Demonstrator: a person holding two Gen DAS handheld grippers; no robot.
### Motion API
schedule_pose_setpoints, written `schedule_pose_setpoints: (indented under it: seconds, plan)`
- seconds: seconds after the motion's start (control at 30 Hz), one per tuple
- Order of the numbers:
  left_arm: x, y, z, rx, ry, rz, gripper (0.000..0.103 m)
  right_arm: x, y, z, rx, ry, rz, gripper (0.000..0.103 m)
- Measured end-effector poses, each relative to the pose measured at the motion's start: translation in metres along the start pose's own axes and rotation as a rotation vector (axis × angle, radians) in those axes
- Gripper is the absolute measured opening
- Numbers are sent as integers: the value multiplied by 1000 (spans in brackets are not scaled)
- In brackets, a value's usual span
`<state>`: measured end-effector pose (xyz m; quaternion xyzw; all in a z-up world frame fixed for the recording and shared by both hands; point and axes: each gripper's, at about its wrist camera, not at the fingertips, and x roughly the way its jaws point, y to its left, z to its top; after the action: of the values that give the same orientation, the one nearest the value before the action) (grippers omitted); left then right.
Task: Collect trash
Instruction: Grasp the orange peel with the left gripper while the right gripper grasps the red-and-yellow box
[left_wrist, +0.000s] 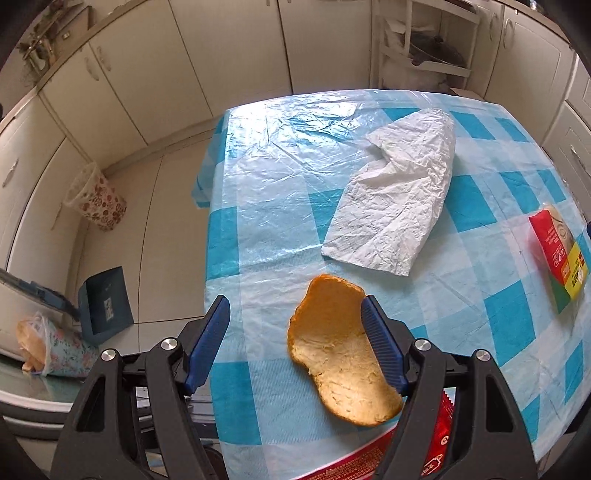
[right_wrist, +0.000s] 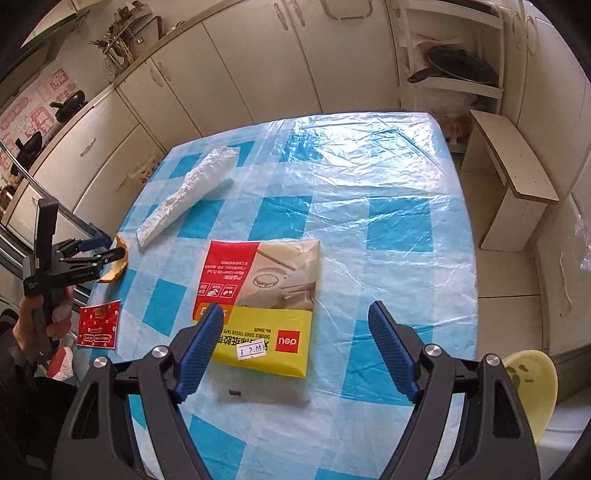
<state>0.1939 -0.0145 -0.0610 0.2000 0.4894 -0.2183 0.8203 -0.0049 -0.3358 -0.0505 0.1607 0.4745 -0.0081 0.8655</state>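
Two grippers spread over a table of trash

Two hand-held grippers hang above the checked blue-and-white table (right_wrist: 388, 192), both with their blue pads spread wide and nothing between them. The left hand-held gripper (left_wrist: 295, 310) sits at the near left edge of the table; its right pad lies along the edge of a piece of orange peel (left_wrist: 340, 350), which lies pith-up beside that pad rather than between the two. Whether pad and peel touch I cannot tell. In the right wrist view this same gripper (right_wrist: 107, 247) appears at the far left, held in a person's hand (right_wrist: 44, 314), with the peel (right_wrist: 116, 266) at its tips.

Just nearer than the peel, a red wrapper (left_wrist: 413, 454) lies flat at the table's near edge; from the right it shows as a small red square (right_wrist: 98, 325).

The right hand-held gripper (right_wrist: 295, 314) hovers over a red-and-yellow tape package (right_wrist: 258, 295), its left pad above the package's near corner. From the left view the package (left_wrist: 557, 254) lies toward the right edge.

Beyond the peel, a crumpled white plastic bag (left_wrist: 395, 192) lies toward the middle of the table, well apart from the package.

Off the table, a floral bin (left_wrist: 96, 199) stands on the floor by the cabinets, and a blue dustpan (left_wrist: 105, 302) lies nearer.
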Motion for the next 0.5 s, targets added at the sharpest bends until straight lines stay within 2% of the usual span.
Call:
schedule_pose_setpoints:
  seconds: [0.17, 0.3, 0.37, 0.5]
  plan:
    - [7, -3, 2, 22, -1, -27, 67, 21, 11, -4, -47, 48, -15, 76]
    - [5, -2, 0, -6, 9, -107, 43, 31, 22, -8, -91, 69, -25, 67]
    - [3, -3, -1, -20, 16, -129, 40, 30, 27, -9, -118, 73, -22, 58]
    - [-3, -2, -6, -52, 22, -156, 23, 28, 26, -10, -122, 88, 3, 25]
